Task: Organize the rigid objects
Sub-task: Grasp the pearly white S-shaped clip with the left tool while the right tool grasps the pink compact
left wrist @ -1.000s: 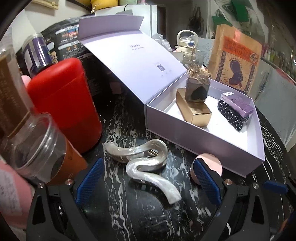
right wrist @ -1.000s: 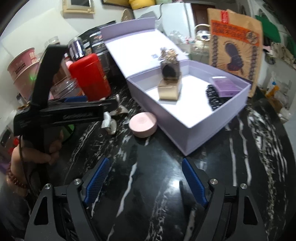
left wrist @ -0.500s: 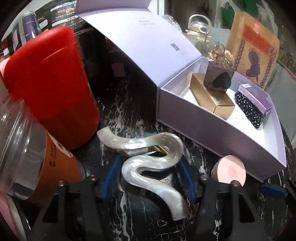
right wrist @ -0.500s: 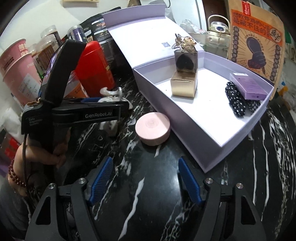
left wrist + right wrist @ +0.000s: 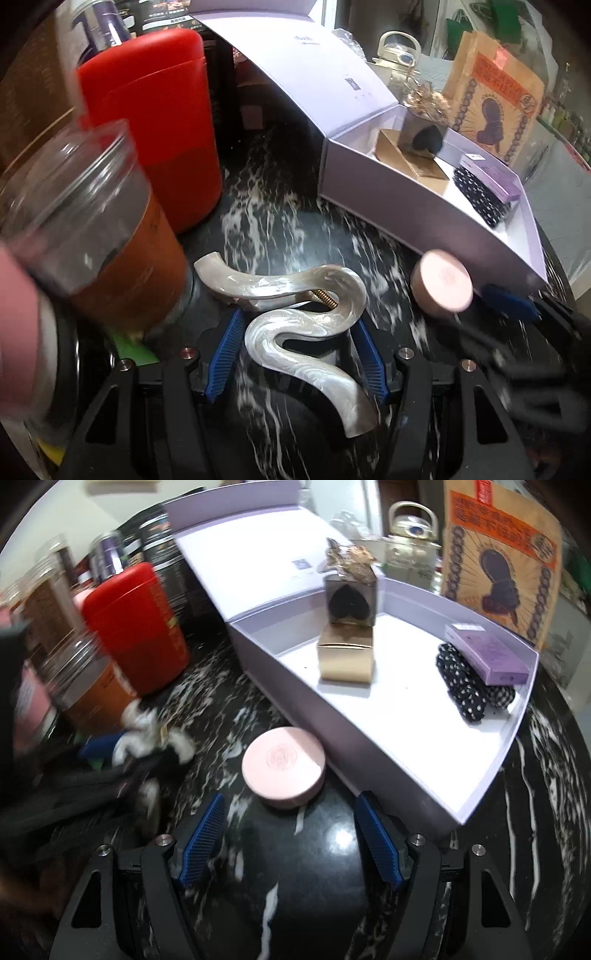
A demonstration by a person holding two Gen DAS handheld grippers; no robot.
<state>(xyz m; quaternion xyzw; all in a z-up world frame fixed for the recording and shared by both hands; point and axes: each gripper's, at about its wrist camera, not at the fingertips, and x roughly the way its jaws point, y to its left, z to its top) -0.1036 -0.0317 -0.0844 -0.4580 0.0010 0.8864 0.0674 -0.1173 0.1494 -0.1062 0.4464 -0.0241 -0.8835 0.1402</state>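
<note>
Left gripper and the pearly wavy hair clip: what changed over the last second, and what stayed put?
The left gripper moved in and its wide jaws narrowed around the hair clip, pads now against it. The right gripper, open, drew nearer the pink round case. The lavender box and its contents stayed put.

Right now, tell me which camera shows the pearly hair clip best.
The left wrist view: the pearly hair clip lies sharp and whole between the left gripper pads. The right wrist view shows only a blurred white smear of it beside that gripper.
</note>
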